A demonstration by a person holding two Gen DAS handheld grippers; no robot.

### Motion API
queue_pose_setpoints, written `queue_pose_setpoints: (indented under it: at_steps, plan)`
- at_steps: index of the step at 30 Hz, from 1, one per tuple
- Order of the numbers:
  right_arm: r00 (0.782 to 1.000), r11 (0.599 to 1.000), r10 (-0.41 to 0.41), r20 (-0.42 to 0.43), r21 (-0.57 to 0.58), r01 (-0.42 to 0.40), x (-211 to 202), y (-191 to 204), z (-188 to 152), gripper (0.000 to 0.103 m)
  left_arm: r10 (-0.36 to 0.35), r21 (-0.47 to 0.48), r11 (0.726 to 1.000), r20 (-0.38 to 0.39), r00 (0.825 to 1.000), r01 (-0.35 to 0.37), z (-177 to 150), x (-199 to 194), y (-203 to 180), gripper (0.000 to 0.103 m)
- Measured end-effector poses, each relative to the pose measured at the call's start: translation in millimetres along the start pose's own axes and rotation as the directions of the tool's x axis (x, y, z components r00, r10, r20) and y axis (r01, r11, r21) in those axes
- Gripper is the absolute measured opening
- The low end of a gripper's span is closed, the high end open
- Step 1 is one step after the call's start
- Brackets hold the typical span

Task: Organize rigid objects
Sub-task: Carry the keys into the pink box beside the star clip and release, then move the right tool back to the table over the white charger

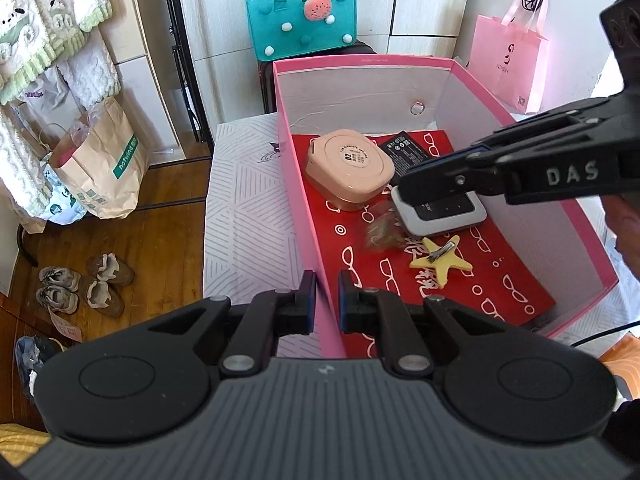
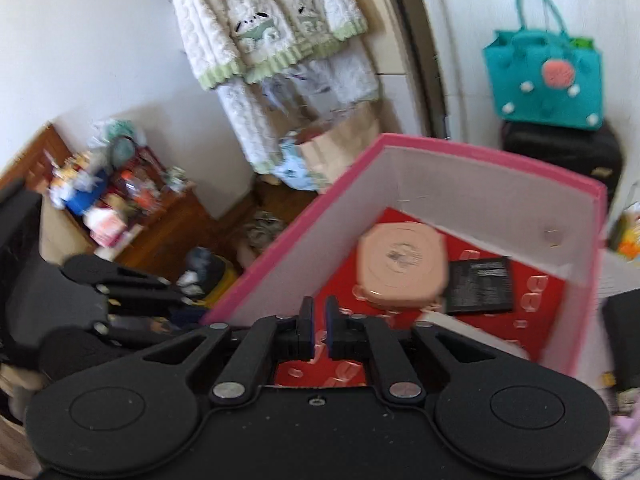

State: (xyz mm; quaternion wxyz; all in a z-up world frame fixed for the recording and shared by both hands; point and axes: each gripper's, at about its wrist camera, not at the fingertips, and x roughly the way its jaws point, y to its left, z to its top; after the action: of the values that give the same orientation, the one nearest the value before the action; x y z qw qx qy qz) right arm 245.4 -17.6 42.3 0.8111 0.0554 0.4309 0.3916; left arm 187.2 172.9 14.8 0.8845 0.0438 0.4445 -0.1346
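An open pink box [image 1: 360, 61] stands on a white patterned surface, its floor lined with a red sheet printed with white glasses. Inside lie a peach rounded case [image 1: 348, 168], a black flat card [image 1: 408, 147], a white-and-grey device [image 1: 444, 218] and a yellow star clip [image 1: 440, 261]. A blurred translucent brown thing [image 1: 380, 234] is beside the device. My left gripper [image 1: 326, 292] is shut on the box's left wall. My right gripper [image 1: 404, 186] reaches in from the right over the device. Its pads [image 2: 319, 326] stand a narrow gap apart with nothing between them, above the peach case [image 2: 402, 264].
Behind the box are a teal felt bag [image 1: 300, 16] on a dark suitcase and a pink paper bag [image 1: 508, 64]. To the left, a brown paper bag [image 1: 104, 168] and shoes [image 1: 80, 284] sit on the wooden floor. Towels hang at the upper left.
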Motion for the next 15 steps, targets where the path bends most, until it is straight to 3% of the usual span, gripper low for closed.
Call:
queue_pose_setpoints:
  at_steps: [3, 6, 10, 15]
  plan:
    - [0.999, 1.0, -0.001, 0.043, -0.021, 0.002, -15.9, 2.9, -1.8, 0.013, -0.004, -0.002, 1.0, -0.004, 1.0, 0.004, 1.1, 0.1, 0.8, 0.01]
    - [0.997, 0.998, -0.051, 0.053, -0.029, 0.053, -37.9, 1.0, -9.0, 0.025, -0.006, 0.002, 1.0, -0.006, 1.0, 0.006, 2.0, 0.3, 1.0, 0.01]
    - [0.991, 0.993, -0.121, 0.056, 0.007, 0.121, -73.6, -7.9, -19.1, 0.027, -0.014, -0.001, 1.0, -0.005, 1.0, 0.014, 1.9, -0.1, 3.2, 0.01]
    - [0.988, 0.989, -0.14, 0.071, 0.054, 0.137, -121.7, -20.1, -34.4, 0.031, -0.01, 0.013, 1.0, -0.003, 1.0, 0.011, 1.5, 0.2, 2.6, 0.01]
